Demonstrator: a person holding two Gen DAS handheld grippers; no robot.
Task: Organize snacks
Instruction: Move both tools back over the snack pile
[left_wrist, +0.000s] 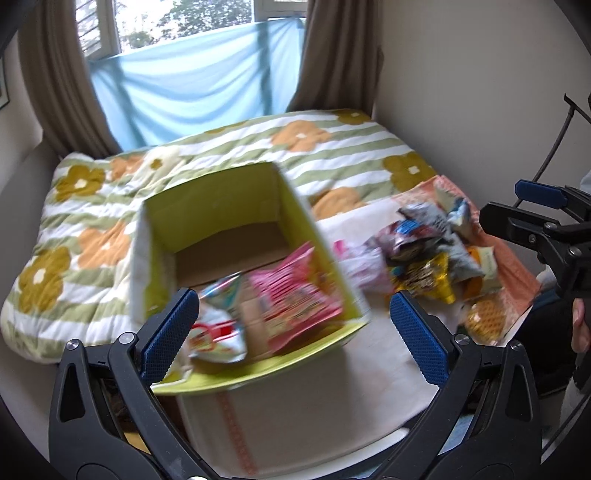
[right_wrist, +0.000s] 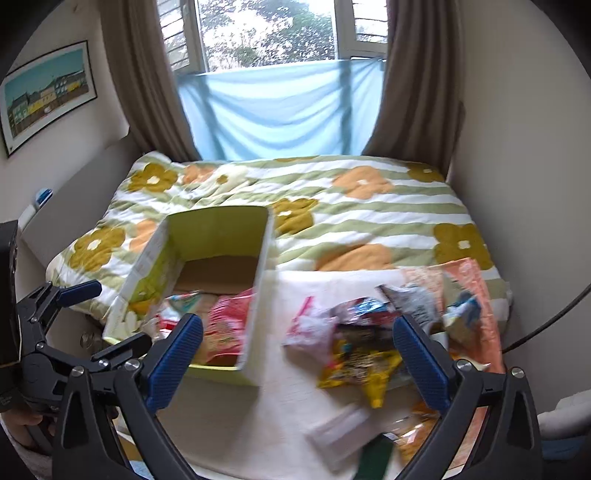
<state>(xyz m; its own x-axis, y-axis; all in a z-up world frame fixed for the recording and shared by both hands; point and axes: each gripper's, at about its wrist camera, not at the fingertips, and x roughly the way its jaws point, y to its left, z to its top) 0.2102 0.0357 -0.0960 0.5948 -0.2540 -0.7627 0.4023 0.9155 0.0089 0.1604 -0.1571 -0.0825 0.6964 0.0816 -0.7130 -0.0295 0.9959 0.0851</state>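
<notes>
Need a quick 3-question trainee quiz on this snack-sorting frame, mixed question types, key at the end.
1. True or false: the green box already holds a pink packet.
2. The loose snack pile lies on which side of the box, as seen in the right wrist view? A) left B) right C) behind
3. Fill in: both the left gripper and the right gripper are ____ and hold nothing.

Key: 1 true; 2 B; 3 open

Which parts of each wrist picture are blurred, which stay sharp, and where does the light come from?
Left wrist view: green box and snack pile smeared, the jaws crisp. Right wrist view: yellow packet smeared, the window bright, lighting the bed; fisheye bends the walls.
</notes>
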